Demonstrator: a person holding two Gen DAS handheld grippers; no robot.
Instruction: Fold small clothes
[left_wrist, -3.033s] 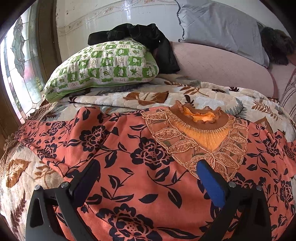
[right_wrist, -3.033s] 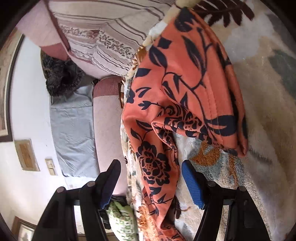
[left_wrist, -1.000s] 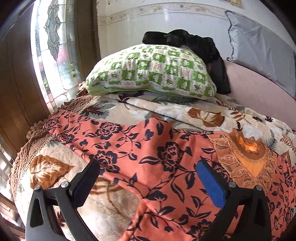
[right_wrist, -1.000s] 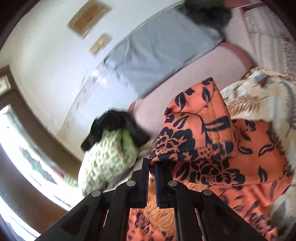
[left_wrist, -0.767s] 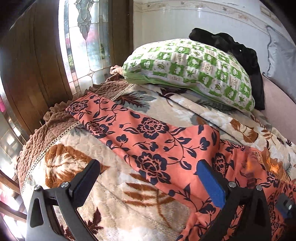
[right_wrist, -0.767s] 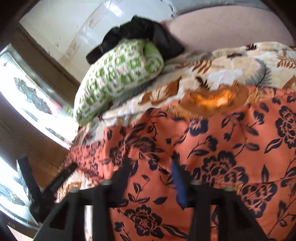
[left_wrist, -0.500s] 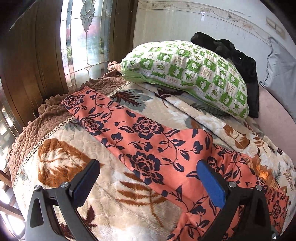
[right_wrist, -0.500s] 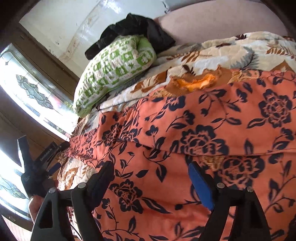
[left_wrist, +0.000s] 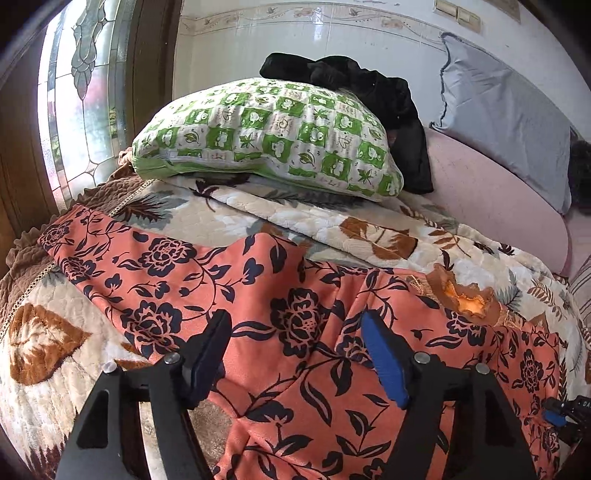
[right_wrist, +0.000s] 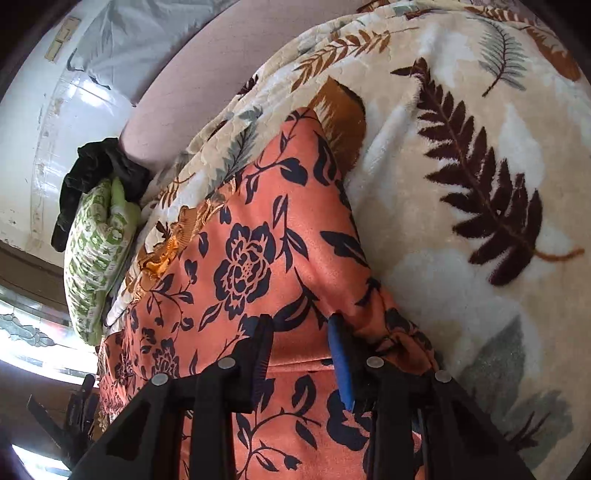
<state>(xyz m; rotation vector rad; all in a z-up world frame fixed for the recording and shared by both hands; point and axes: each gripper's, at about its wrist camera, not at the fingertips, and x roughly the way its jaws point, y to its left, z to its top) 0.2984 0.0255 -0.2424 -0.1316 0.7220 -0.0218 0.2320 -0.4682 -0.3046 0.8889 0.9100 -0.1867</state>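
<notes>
An orange garment with a dark floral print (left_wrist: 295, 321) lies spread on a leaf-patterned quilt (left_wrist: 332, 221); its embroidered gold neckline (left_wrist: 465, 295) shows at the right. My left gripper (left_wrist: 295, 332) is open and hovers low over the cloth near its left sleeve. In the right wrist view the same garment (right_wrist: 251, 258) has its right side folded over. My right gripper (right_wrist: 299, 339) is open, its fingers low over the folded right edge, holding nothing.
A green checked pillow (left_wrist: 269, 136) lies at the head of the bed with a black garment (left_wrist: 362, 88) behind it. A grey pillow (left_wrist: 509, 122) leans on the pink headboard (left_wrist: 491, 199). A stained-glass window (left_wrist: 85, 92) is at the left.
My right gripper carried the right sleeve over the garment, let it go and opened, then swung back to the right edge. My left gripper moved back to the right and narrowed its opening.
</notes>
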